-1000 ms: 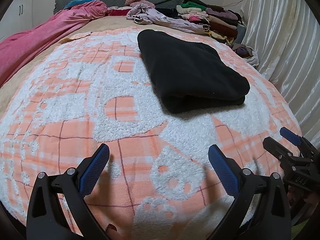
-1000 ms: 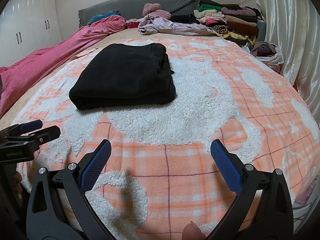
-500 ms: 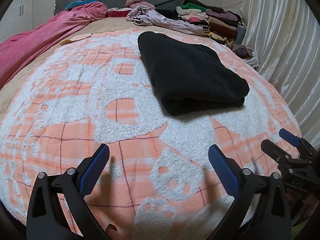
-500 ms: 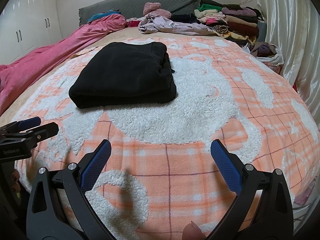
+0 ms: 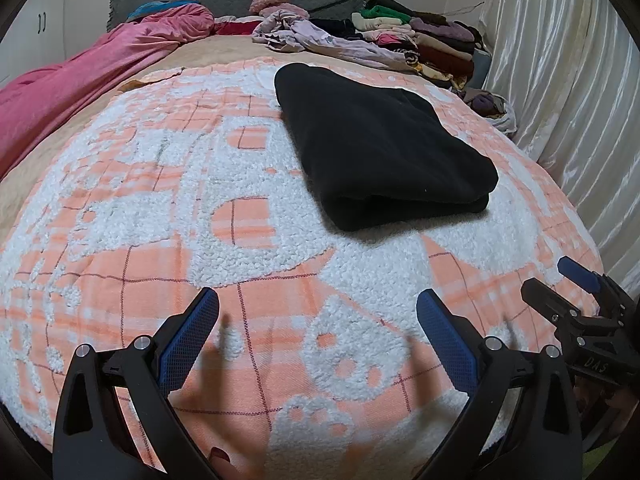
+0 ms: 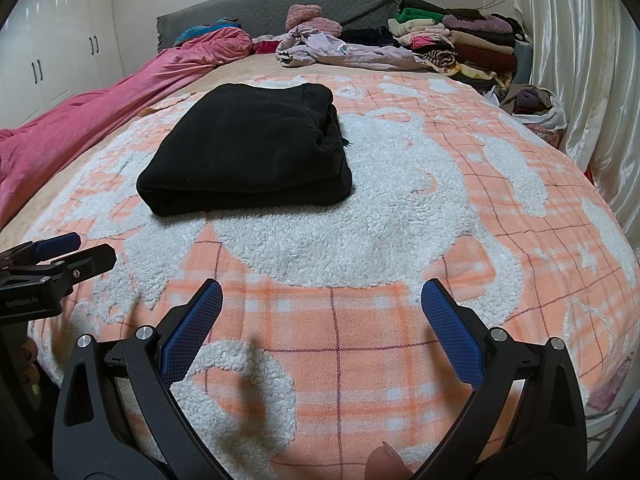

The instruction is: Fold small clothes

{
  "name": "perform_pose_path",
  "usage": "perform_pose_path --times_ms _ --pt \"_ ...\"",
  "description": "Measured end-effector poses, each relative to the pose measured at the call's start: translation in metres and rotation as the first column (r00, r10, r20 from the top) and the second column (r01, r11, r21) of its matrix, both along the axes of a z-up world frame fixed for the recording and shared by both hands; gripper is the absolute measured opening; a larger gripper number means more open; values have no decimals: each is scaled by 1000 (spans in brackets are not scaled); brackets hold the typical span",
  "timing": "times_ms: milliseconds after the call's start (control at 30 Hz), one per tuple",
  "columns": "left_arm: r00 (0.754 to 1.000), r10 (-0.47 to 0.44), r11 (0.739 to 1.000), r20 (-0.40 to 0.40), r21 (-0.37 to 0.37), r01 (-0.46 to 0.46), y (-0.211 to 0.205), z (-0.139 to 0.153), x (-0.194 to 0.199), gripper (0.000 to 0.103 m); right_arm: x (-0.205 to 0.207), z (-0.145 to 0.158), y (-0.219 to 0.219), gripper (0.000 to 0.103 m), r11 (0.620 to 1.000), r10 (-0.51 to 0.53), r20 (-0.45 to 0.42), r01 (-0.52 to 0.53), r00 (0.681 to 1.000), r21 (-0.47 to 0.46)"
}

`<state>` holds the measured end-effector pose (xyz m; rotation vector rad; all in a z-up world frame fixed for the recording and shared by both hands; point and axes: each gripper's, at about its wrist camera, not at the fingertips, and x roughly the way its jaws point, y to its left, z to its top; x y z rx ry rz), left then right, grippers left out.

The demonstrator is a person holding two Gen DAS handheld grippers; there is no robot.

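Observation:
A black garment (image 5: 380,148) (image 6: 248,148) lies folded into a thick rectangle on the orange and white fleece blanket (image 5: 160,200) (image 6: 400,200). My left gripper (image 5: 318,316) is open, held over the blanket's near edge, well short of the garment, with nothing between its blue pads. My right gripper (image 6: 322,308) is also open and empty, near the same edge and to the right of the garment. Each gripper shows at the side of the other's view: the right gripper (image 5: 576,280) and the left gripper (image 6: 60,252).
A pink duvet (image 6: 100,112) runs along the left side of the bed. Loose lilac clothing (image 6: 340,52) and a stack of folded clothes (image 6: 460,40) lie near the grey headboard (image 6: 280,4). A white curtain (image 6: 580,60) hangs on the right, cupboards (image 6: 60,52) on the left.
Both grippers have drifted slightly, so the black garment sits a little lower and closer in the views. Both stay open; the garment has not moved on the blanket.

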<state>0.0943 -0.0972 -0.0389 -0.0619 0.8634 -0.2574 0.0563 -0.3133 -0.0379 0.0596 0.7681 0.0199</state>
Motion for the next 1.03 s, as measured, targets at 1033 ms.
perform_pose_path --times_ms 1033 --pt "949 315 949 29 20 -316 168 30 46 99 -117 32 -203 94 848 -529 68 530 846 5"
